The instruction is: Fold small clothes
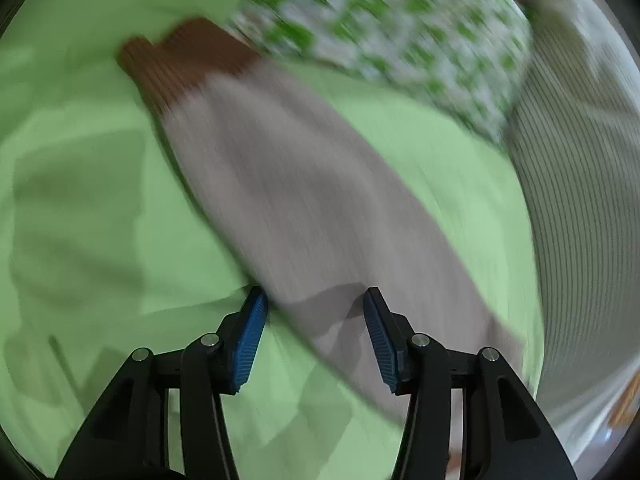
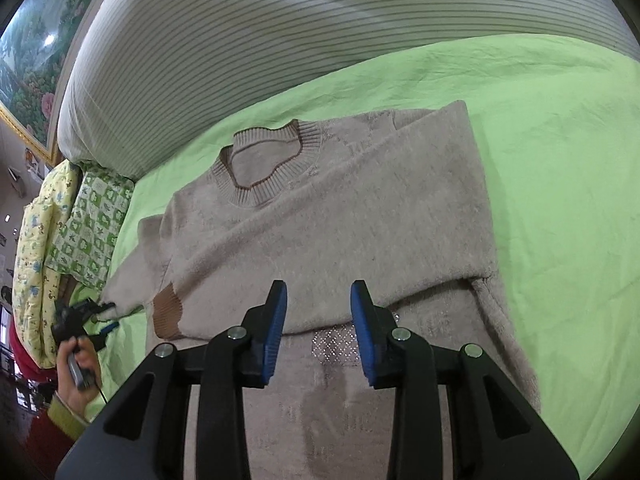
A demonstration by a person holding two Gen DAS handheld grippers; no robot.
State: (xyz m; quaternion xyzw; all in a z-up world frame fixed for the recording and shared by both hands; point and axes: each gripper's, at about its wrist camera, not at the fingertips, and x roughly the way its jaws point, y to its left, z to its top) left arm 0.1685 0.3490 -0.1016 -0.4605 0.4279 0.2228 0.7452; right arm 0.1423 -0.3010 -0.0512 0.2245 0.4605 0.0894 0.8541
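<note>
A beige knit sweater (image 2: 340,216) with brown trim lies flat on the green sheet (image 2: 560,184). Its right sleeve is folded across the chest, with the brown cuff (image 2: 166,314) at the left. My right gripper (image 2: 319,292) is open and empty, just above that folded sleeve. The left sleeve (image 1: 304,208) stretches away in the blurred left wrist view, ending in a brown cuff (image 1: 180,64). My left gripper (image 1: 316,300) is open, its jaws either side of the sleeve's near part. The left gripper also shows in the right wrist view (image 2: 105,314), at the sleeve's end, held by a hand.
A striped grey-white duvet (image 2: 240,32) is heaped behind the sweater. A green-patterned pillow (image 2: 96,220) and a yellow floral quilt (image 2: 36,240) lie at the left edge. A framed painting (image 2: 36,40) hangs beyond.
</note>
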